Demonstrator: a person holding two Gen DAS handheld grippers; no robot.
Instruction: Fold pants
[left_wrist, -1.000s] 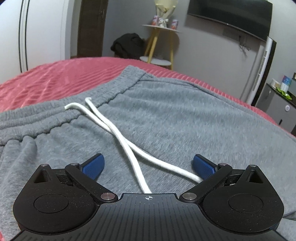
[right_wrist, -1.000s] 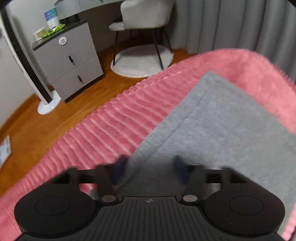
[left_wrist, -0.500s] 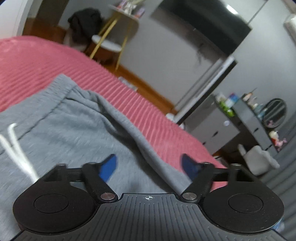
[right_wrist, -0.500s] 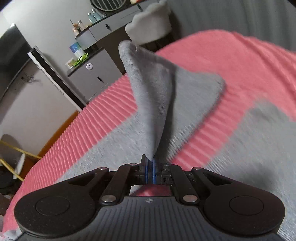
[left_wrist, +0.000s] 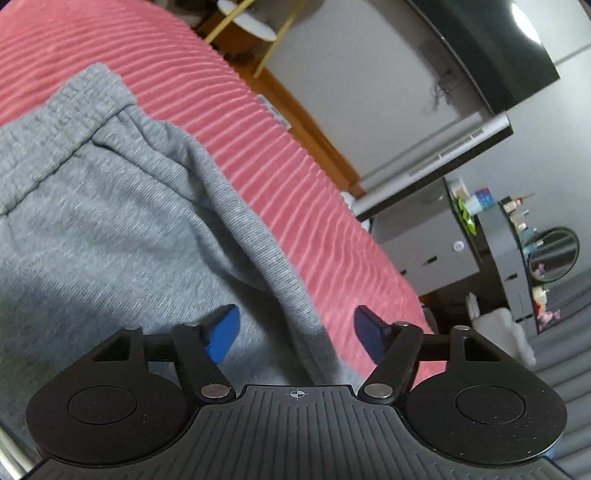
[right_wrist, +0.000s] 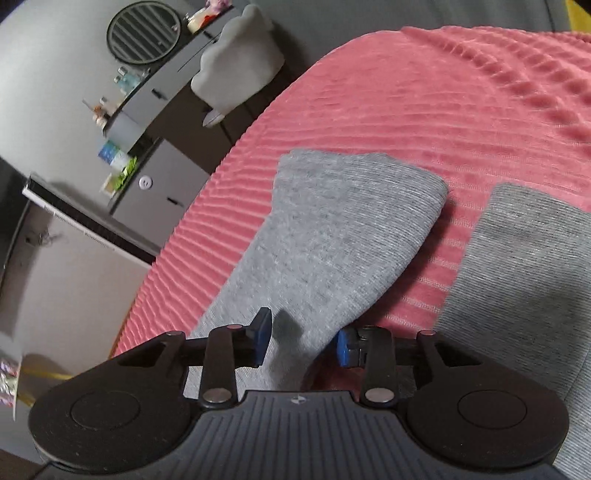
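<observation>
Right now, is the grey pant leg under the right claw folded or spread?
Folded: the grey knit pant leg is doubled back on itself, ending in a rounded crease.

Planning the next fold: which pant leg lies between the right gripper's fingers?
The nearer leg, with its hem folded back, runs down between the right gripper; the other leg lies flat, off to the side.

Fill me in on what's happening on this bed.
A person with tongs in each hand is folding grey sweatpants on a pink ribbed bedspread. The left tongs stand open astride the raised side edge below the waistband, jaws just narrowed. The right tongs have just opened, fabric loose between them, beside the doubled-over leg.
</observation>
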